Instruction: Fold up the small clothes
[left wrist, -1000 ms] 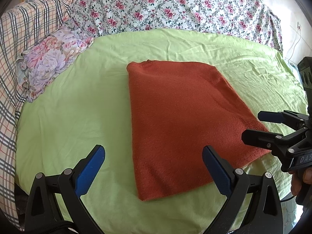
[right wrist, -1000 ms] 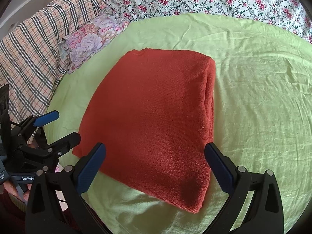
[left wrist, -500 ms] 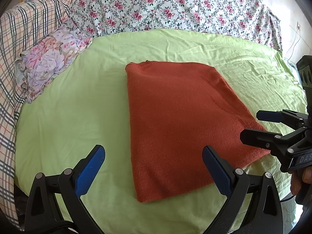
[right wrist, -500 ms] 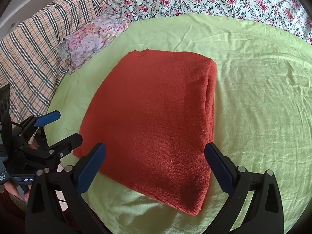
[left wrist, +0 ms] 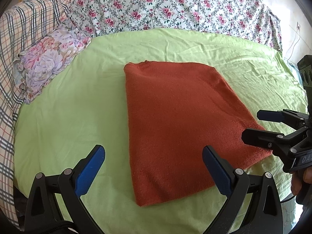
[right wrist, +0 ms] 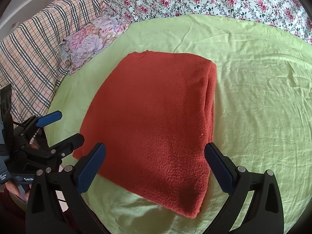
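Both hand-held tools are spread wide and hold nothing. The left gripper (left wrist: 153, 167) hovers over the near edge of the bed with its blue pads (left wrist: 89, 172) straddling the near left corner of the rust-orange knitted garment (left wrist: 179, 120); the right gripper (right wrist: 155, 166) hangs over the near right part of the same piece, its pads set to either side of the near hem. The garment lies flat on the lime-green sheet (left wrist: 64, 113), already doubled into a rough rectangle, with stacked layers showing along its right edge in the right wrist view. Its long axis runs away from the person, from the near hem toward the floral quilt (left wrist: 175, 5); a flowered pillow (left wrist: 48, 62) and a plaid blanket (right wrist: 29, 48) sit well apart on the left. Each tool is about equally near its own corner, so a far-to-near or near-to-far fold looks the likely next move, both corners taken together.
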The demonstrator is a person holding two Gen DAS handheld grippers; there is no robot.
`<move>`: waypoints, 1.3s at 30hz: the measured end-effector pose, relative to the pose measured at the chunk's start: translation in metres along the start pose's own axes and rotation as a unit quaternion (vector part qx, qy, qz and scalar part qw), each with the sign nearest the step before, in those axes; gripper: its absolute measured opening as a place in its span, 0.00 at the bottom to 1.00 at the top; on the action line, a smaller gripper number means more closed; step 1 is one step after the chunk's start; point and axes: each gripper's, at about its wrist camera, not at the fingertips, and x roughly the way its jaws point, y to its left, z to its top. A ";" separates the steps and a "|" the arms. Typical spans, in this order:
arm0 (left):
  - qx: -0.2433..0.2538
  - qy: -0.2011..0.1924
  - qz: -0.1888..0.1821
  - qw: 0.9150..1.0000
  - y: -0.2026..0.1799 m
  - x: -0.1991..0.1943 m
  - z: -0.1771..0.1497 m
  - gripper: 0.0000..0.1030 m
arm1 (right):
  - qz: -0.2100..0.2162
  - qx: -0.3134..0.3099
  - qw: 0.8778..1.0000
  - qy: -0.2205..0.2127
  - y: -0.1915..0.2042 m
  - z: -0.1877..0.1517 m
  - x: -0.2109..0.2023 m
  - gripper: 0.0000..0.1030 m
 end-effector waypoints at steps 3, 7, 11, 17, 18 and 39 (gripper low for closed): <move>0.001 0.000 -0.002 1.000 -0.001 0.001 0.002 0.97 | 0.001 -0.001 1.000 0.000 0.000 0.001 0.000 0.98; 0.002 0.000 -0.003 1.000 -0.002 0.002 0.002 0.97 | 0.001 0.000 1.000 -0.001 0.000 0.002 0.000 0.98; 0.001 0.002 -0.003 1.000 -0.002 0.004 0.003 0.97 | 0.002 0.001 1.000 -0.002 -0.002 0.003 0.000 0.98; 0.000 0.004 -0.002 1.000 -0.001 0.006 0.002 0.97 | 0.003 0.003 1.000 -0.001 -0.003 0.003 0.001 0.98; 0.000 0.004 -0.002 1.000 -0.001 0.005 0.002 0.97 | 0.003 0.003 1.000 -0.001 -0.003 0.003 0.001 0.98; -0.001 0.003 -0.002 1.000 -0.002 0.008 0.005 0.97 | 0.002 0.004 1.000 -0.001 -0.007 0.003 0.003 0.98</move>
